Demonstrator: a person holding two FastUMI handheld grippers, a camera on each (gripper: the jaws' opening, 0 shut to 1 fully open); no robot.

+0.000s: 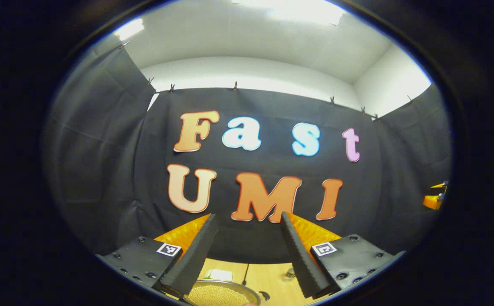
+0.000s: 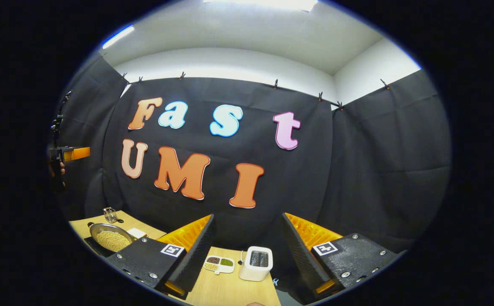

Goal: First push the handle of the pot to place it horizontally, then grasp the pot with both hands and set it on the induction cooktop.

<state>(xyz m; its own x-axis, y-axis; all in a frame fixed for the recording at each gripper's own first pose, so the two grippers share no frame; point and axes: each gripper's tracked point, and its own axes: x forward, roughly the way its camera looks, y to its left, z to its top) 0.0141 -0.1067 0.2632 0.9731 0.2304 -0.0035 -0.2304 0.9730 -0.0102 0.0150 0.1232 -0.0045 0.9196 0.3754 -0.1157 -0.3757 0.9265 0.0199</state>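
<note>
While both tools are held high and level, aimed at the booth wall more than at the work, nothing is between either pair of fingers. At the bottom of the left gripper view, the left gripper (image 1: 249, 250) has its ribbed black fingers (image 1: 193, 255) spread wide apart, holding nothing. Just past them, at the bottom edge of the frame, sits the pot (image 1: 219, 293), a shallow metal pan filled with pale yellow grains, on the wooden table (image 1: 268, 276). Its handle cannot be made out from this angle, so whether it already lies horizontal cannot be told. A small glass (image 1: 289, 274) stands a little farther back on the table, to the right of the pot.

At the bottom of the right gripper view, the right gripper (image 2: 249, 250) is likewise spread open and empty. Between its fingers, lower centre, lie a divided dish (image 2: 219, 263) of coloured samples and a white toaster (image 2: 256, 263) just beside it. The pot (image 2: 110, 239) appears at lower left, resting on a dark flat slab that may be the induction cooktop (image 2: 91, 246), though that is uncertain. The left gripper (image 2: 70, 154) shows at the far left edge, raised well above the table.

Judging by this posture, both tools look parked clear of the pot, and the wide jaws suit reaching down to the handle or rim.
</note>
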